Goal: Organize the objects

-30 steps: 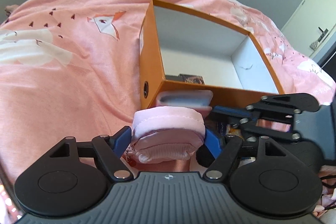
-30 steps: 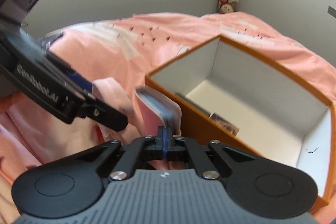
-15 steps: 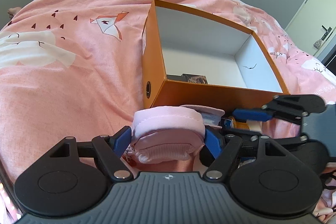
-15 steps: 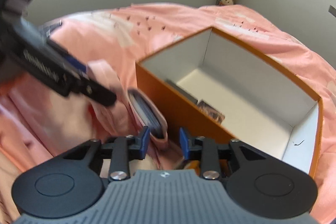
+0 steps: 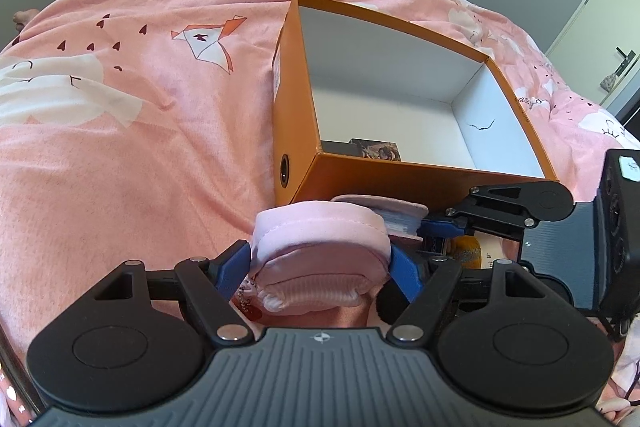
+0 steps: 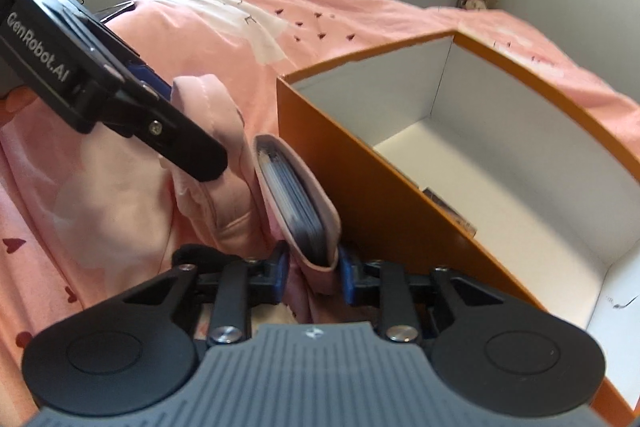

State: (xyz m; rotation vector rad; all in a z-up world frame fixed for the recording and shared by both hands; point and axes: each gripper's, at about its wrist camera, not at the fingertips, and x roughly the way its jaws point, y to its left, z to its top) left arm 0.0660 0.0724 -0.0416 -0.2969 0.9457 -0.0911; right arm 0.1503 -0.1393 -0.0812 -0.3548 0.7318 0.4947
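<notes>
Pinching the pink fabric pouch (image 5: 320, 259) at lower centre, the left gripper (image 5: 320, 267) holds it wide. The right gripper (image 6: 312, 267) is closing around the card sleeve (image 6: 296, 203). Behind, the orange box (image 5: 400, 179) holds few items; most sorting remains.

White lettering reading "GenRobot.AI" runs along the black body of the left tongs (image 6: 38, 47), seen from the right wrist view. The orange box (image 5: 524, 107) carries small dark print along its right rim, too small to read. A label on its left outer wall is likewise illegible.
</notes>
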